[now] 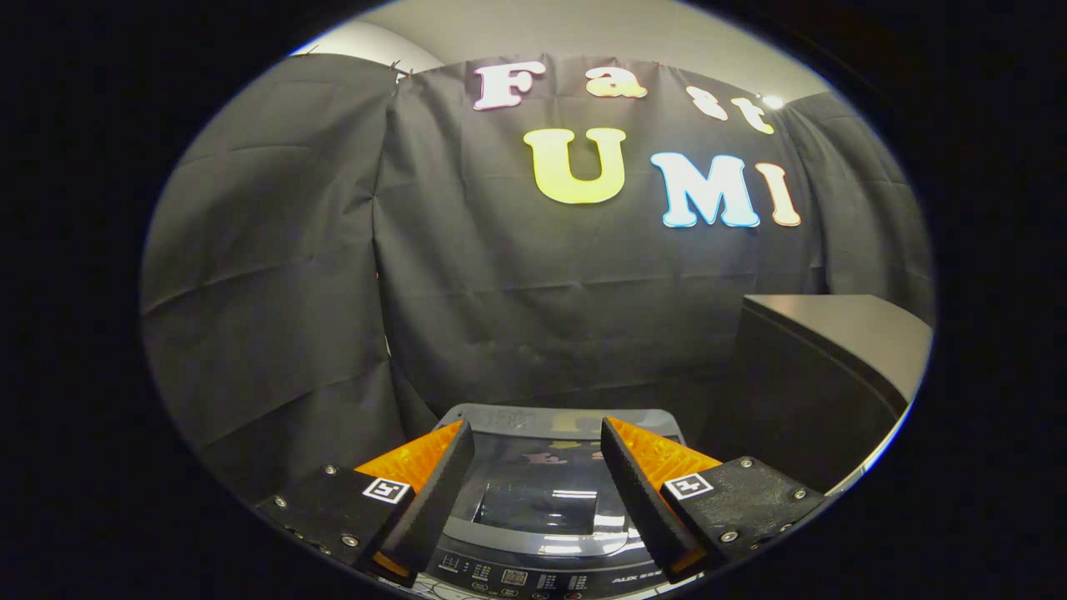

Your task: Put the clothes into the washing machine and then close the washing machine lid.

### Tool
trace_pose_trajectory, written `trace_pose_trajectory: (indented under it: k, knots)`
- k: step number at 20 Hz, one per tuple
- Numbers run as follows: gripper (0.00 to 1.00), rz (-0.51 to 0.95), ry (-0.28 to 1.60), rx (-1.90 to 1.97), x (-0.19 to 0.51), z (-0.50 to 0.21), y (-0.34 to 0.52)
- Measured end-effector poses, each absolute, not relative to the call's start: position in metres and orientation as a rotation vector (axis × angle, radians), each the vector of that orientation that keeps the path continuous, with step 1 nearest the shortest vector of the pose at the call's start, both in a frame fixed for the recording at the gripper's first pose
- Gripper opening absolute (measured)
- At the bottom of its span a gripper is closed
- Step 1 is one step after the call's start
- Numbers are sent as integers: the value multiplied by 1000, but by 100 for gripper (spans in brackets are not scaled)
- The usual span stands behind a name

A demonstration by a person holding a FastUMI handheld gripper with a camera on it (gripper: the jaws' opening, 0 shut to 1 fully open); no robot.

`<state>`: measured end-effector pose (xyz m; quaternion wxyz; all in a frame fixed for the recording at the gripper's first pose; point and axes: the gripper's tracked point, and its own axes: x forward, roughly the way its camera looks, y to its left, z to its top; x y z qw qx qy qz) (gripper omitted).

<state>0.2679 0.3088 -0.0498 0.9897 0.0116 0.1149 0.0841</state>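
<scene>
A grey top-loading washing machine [560, 417] stands below and just beyond my fingers, against the black cloth wall. Its dark glass lid [542, 487] lies flat and shut, reflecting the lights. The control panel [521, 577] runs along its near edge, under the fingers. My gripper [536, 437] hovers above the lid, open wide, with nothing between its orange and black fingers [433, 475]. No clothes are in sight.
A dark grey cabinet or table [821, 367] stands to the right of the machine, its top higher than the lid. Black cloth hangs behind and to the left of the machine.
</scene>
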Motion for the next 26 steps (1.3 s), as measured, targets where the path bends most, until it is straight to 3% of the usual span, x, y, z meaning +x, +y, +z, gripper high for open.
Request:
trace_pose_trajectory:
  k: [15,26]
  knots:
    - [95,126,46,-20,153,48,147]
    - [95,63,-6,-22,66,76,47]
